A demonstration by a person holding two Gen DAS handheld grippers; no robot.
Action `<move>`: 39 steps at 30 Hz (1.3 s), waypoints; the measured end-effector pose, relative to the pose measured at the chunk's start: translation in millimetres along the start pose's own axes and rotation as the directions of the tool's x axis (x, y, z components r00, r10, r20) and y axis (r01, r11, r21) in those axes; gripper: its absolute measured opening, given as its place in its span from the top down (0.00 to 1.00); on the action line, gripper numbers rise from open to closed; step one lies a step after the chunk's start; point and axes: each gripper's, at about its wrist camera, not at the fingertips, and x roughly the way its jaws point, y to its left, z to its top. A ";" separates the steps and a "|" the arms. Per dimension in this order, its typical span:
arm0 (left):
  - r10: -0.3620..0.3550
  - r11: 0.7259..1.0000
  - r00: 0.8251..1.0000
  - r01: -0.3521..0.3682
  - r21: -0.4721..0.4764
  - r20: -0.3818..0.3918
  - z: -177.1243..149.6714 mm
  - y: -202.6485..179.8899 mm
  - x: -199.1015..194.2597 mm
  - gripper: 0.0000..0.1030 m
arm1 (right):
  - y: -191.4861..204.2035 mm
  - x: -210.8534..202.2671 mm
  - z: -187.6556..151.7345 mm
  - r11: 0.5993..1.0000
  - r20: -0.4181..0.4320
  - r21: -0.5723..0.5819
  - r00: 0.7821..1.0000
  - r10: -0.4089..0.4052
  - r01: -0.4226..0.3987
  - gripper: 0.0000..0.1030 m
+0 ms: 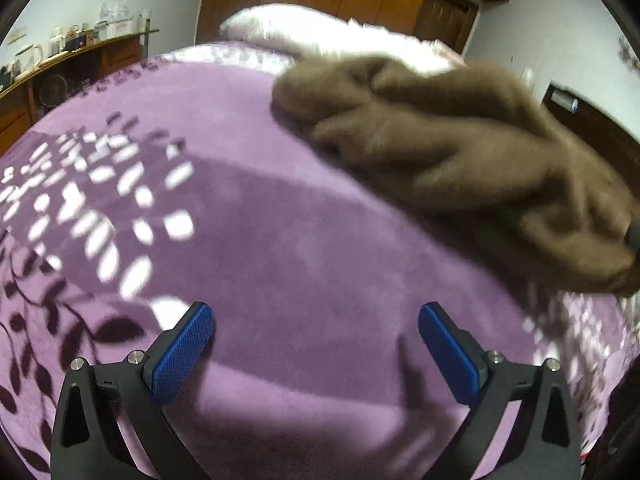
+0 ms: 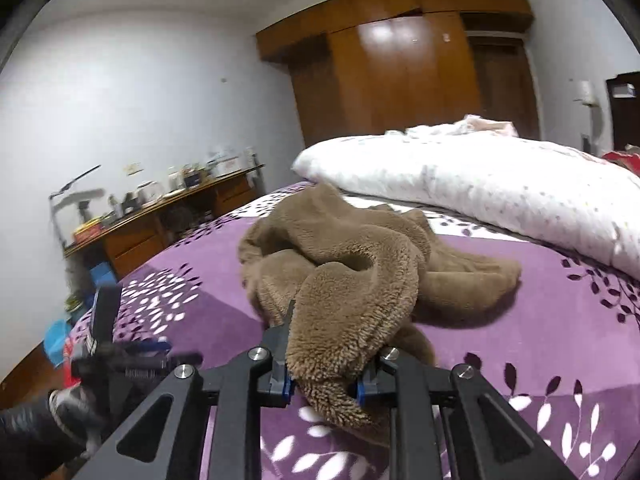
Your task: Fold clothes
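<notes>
My right gripper is clamped on an edge of the crumpled brown fleece garment on the bed. My left gripper hangs spread and empty; I judge it needs another edge to spread the garment flat.

- My right gripper has matt black plastic arms with shiny metal screw heads, and it pinches a brown garment of thick, shaggy fleece.
- My left gripper carries blue pads with a fine knurled texture, set on the same matt black frame.
- The purple blanket under both looks soft and velvety, with a short nap.
- The white quilt is smooth printed cloth.
- The wardrobe is glossy varnished wood.
</notes>
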 end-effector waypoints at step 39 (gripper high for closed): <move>0.070 0.915 0.989 -0.115 0.388 0.130 136.9 -54.9 -5.0 0.00 | -46.8 -59.3 -68.3 0.984 -0.091 0.172 0.995 -0.033 0.048 0.84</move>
